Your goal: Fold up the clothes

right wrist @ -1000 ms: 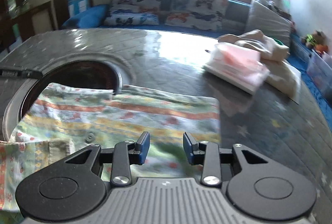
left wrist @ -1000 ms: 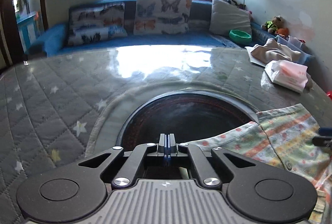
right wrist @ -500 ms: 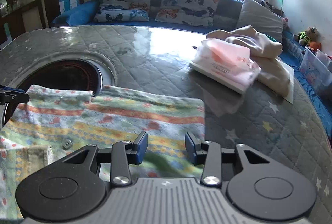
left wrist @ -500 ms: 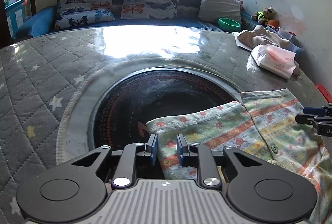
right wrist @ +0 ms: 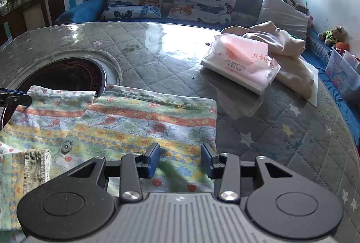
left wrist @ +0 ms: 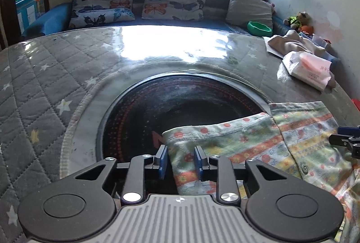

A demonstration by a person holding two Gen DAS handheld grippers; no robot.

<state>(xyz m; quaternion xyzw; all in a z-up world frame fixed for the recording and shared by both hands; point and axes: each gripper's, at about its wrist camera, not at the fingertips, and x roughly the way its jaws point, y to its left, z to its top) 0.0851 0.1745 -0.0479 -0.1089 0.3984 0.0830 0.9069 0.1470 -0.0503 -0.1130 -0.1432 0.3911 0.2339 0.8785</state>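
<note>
The left gripper [left wrist: 180,159], closing, and the parted right gripper [right wrist: 181,160] were set over opposite edges of the floral striped cotton garment [right wrist: 126,123], ungripped, for folding.

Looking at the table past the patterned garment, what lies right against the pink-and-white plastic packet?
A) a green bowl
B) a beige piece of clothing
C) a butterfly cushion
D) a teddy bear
B: in the right wrist view the pink-and-white packet rests against a rumpled beige piece of clothing on the quilted table; the bowl, bear and cushions sit farther back on the sofa.
</note>
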